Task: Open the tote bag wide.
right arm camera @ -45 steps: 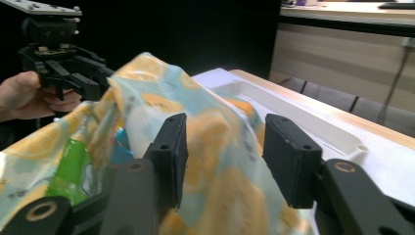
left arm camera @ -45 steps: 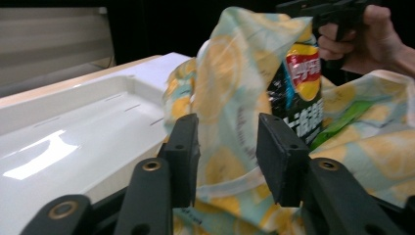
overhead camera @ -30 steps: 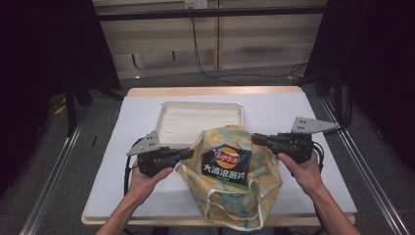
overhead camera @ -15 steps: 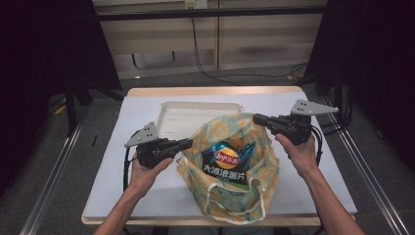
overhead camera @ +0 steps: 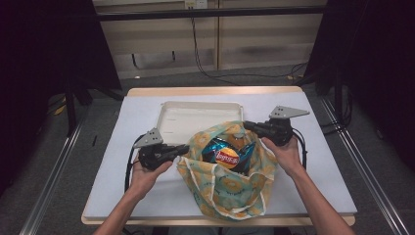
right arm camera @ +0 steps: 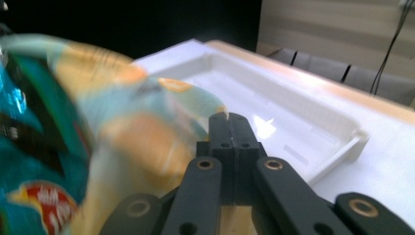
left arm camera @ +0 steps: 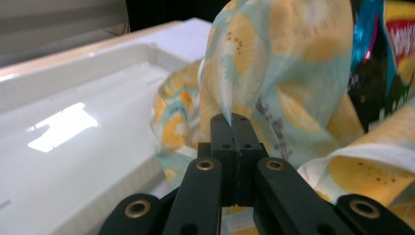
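Note:
A cloth bag (overhead camera: 230, 193) printed in yellow and teal rests on the white table, its mouth pulled apart. A blue chip packet (overhead camera: 226, 154) stands inside it. My left gripper (overhead camera: 185, 148) is shut on the bag's left rim, with the fabric (left arm camera: 274, 58) rising from the closed tips of the left gripper (left arm camera: 230, 117). My right gripper (overhead camera: 246, 125) is shut on the far right rim. In the right gripper view the blurred cloth (right arm camera: 137, 132) meets the right gripper (right arm camera: 227, 116), with the packet (right arm camera: 29, 147) beside it.
A shallow white tray (overhead camera: 195, 117) lies just behind the bag, close to both grippers, and appears as the tray (left arm camera: 73, 122) and the tray (right arm camera: 293, 117) in the gripper views. Bare table (overhead camera: 122, 171) spreads to the left and right. Cables run across the floor beyond the far edge.
Both grippers have come down with the bag. The right one moved farther from the person and inward. The bag has sagged onto the table and the packet sits lower in it.

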